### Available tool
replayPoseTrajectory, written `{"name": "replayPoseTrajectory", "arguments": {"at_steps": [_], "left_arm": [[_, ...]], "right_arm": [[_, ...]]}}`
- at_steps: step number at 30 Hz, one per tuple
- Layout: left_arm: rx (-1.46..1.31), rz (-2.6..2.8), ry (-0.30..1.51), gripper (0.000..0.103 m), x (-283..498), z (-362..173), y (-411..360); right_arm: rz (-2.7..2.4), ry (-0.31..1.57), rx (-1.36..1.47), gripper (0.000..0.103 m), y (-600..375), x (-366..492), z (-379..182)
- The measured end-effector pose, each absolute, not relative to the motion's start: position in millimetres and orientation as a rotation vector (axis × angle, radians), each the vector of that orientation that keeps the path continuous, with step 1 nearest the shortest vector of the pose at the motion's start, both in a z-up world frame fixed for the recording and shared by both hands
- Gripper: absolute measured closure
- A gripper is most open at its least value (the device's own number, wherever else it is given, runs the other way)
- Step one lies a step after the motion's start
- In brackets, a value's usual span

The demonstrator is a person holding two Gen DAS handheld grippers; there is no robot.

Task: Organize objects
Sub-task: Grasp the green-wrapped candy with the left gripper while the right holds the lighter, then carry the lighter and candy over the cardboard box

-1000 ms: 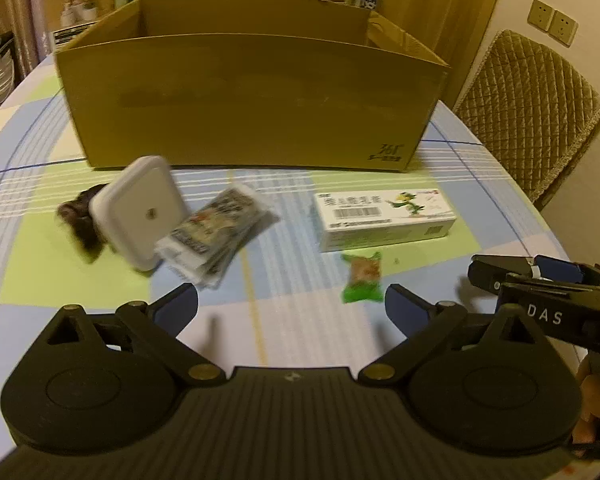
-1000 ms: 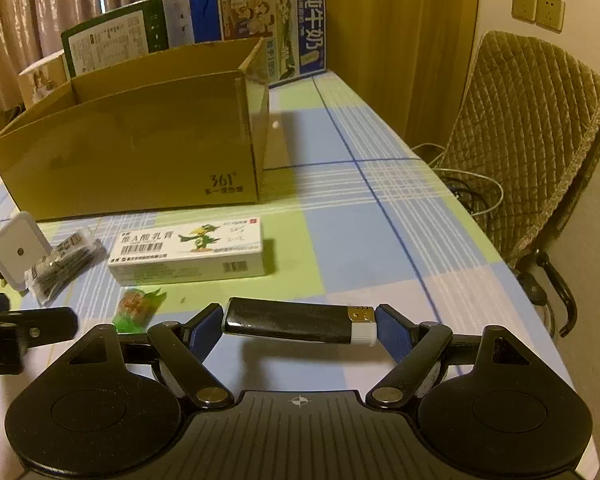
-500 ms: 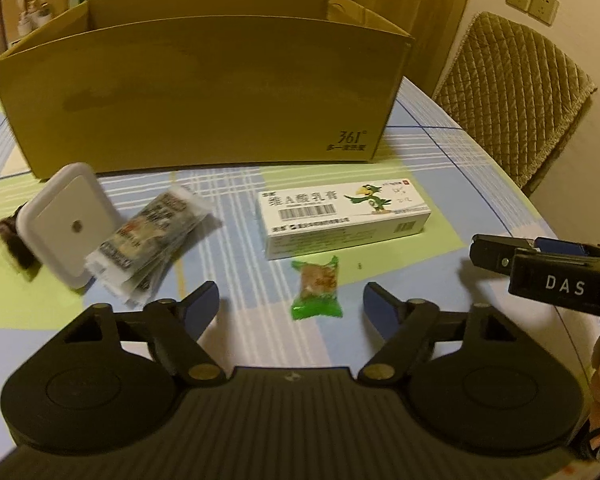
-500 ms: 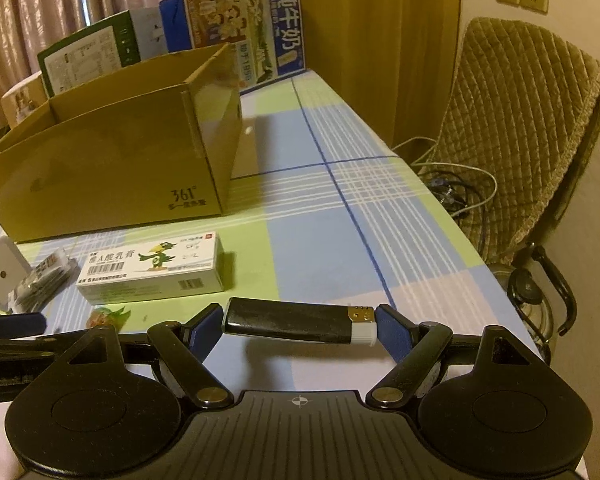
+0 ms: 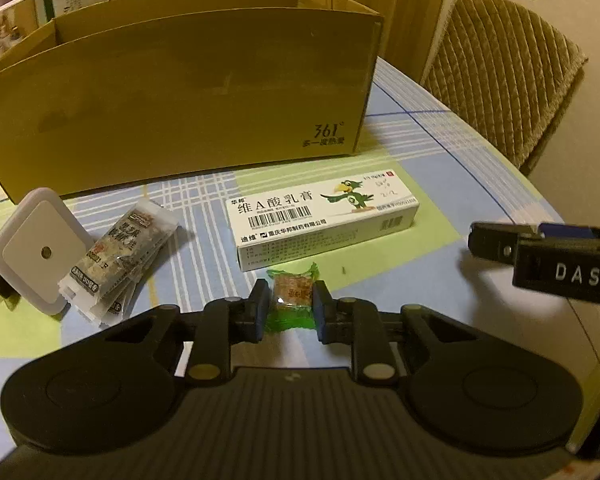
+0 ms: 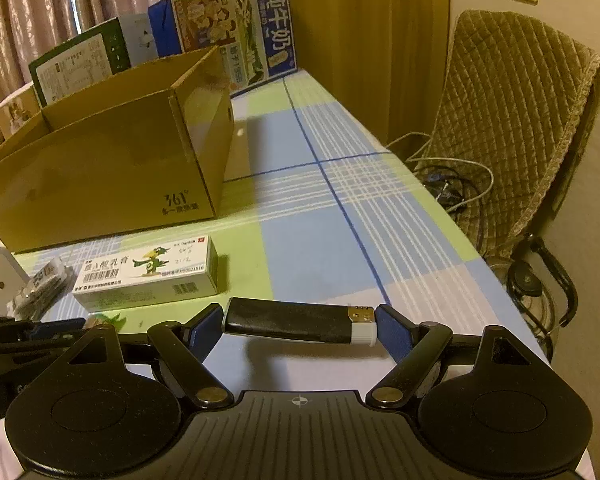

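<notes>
We see two low fisheye views just above the table. The left wrist camera faces the cardboard box (image 5: 172, 104) head-on, close. The right wrist camera views the box from its right-front corner. Both share the medicine carton (image 5: 324, 220) before it.

Left tongs (image 5: 290, 309) have closed around the green candy (image 5: 291, 303).

A checked tablecloth (image 5: 440, 168) covers the table. In front of the cardboard box (image 5: 180, 100) lie an ointment carton (image 5: 324, 220), snack packets (image 5: 120, 256) and a white square plug (image 5: 36, 252).
</notes>
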State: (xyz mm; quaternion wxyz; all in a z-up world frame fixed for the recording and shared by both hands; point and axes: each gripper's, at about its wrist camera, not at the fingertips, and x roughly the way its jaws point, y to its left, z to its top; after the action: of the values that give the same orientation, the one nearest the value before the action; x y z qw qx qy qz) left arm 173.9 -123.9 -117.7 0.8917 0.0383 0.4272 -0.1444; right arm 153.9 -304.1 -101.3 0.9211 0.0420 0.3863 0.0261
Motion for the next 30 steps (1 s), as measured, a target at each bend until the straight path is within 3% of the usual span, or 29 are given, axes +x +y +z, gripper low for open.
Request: {"name": "replayPoseTrajectory", "arguments": {"at_steps": [30], "left_arm": [[0.012,-0.155,0.798,0.085,111,-8,-29]], "right_arm": [[0.275,0.709,0.025,0.024,-223,108,-25]]}}
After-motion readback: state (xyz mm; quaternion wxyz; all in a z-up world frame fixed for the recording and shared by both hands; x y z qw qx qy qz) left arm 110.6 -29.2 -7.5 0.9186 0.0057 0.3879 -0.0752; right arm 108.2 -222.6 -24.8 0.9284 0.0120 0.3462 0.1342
